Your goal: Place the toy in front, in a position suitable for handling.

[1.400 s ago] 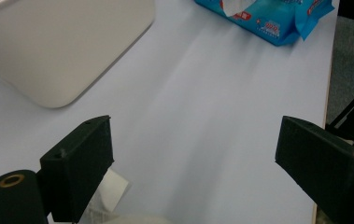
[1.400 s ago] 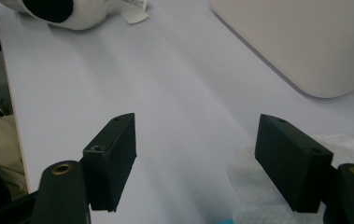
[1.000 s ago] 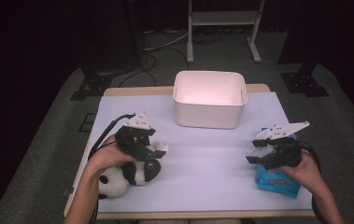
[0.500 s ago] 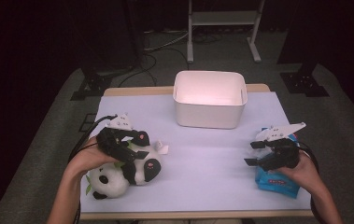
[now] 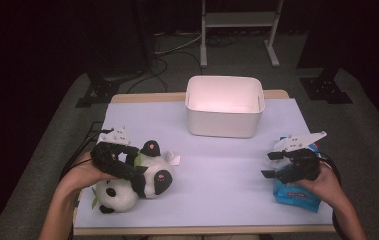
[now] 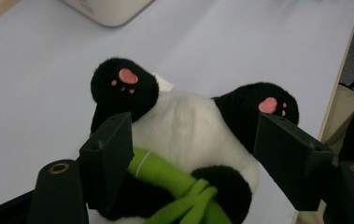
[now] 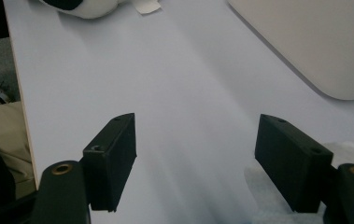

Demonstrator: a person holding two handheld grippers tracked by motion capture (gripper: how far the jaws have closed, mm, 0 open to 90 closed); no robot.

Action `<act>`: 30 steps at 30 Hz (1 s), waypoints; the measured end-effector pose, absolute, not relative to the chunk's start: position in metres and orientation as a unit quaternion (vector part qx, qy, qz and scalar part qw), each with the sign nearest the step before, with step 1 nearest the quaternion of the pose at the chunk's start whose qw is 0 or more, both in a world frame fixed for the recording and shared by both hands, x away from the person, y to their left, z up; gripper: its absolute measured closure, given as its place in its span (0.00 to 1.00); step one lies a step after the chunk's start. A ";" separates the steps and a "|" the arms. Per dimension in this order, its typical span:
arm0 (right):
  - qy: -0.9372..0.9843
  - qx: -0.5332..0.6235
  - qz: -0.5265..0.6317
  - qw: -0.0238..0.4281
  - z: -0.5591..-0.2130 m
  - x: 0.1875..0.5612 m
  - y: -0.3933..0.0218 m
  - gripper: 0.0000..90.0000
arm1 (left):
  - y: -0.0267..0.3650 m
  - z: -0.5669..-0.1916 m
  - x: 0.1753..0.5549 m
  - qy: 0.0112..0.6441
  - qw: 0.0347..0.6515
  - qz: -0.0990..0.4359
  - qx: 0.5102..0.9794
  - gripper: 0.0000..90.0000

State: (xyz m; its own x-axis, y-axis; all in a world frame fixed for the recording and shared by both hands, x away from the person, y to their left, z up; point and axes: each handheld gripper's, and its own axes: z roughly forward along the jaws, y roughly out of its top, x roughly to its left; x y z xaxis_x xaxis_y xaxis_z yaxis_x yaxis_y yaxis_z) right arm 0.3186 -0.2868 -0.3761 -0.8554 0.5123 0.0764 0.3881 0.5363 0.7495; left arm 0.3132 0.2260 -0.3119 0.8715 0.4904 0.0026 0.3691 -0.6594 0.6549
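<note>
Panda plush [image 5: 129, 182], high view: lies on its back at the near-left part of the lavender table cover [image 5: 217, 165]. Long axis runs diagonal, head toward the near-left corner, feet with pink pads toward the far right, roughly at the white bin [image 5: 224, 106]. White tag [image 5: 173, 160] sticks out on the cover just beside the feet. Left gripper [image 5: 127, 170] sits over the belly, coming in from the left side. Right gripper [image 5: 283, 165] is well apart at the right edge, hovering over a blue packet [image 5: 297, 195] under the person's right hand [image 5: 322, 185]. Bin stands at the far middle.

Left gripper view: looking along the plush from chest to feet. Both black feet point away from the camera, pink pads up, white belly between them. Green plush stalk [image 6: 174, 182] lies across the chest at the bottom. Jaws have just been closing and now straddle the body, one at each flank, close against the fur; no squeeze visible in the plush, so I read it as not yet gripped. Bin corner [image 6: 109, 9] at the top.

Right gripper view: jaws wide apart, nothing between them, bare cover below. Bin wall [image 7: 315, 42] at upper right, plush edge [image 7: 83, 7] and tag at the top. Pale bit of the packet [image 7: 277, 191] by the right jaw.
</note>
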 end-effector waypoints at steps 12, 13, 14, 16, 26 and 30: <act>0.876 0.254 0.402 0.080 -0.375 0.317 -0.284 0.31 | 0.241 -0.320 0.307 0.256 0.324 0.068 0.908 0.47; 0.877 0.253 0.401 0.080 -0.375 0.317 -0.284 0.31 | 0.241 -0.321 0.306 0.256 0.323 0.066 0.909 0.50; 0.876 0.253 0.402 0.080 -0.375 0.317 -0.284 0.31 | 0.242 -0.321 0.305 0.256 0.320 0.065 0.910 0.51; 0.877 0.253 0.401 0.080 -0.376 0.317 -0.284 0.31 | 0.244 -0.321 0.305 0.256 0.318 0.062 0.911 0.55; 0.877 0.252 0.402 0.080 -0.375 0.316 -0.283 0.31 | 0.247 -0.325 0.303 0.257 0.303 0.055 0.916 0.64; 0.877 0.251 0.402 0.080 -0.375 0.316 -0.283 0.31 | 0.246 -0.328 0.303 0.257 0.299 0.054 0.917 0.68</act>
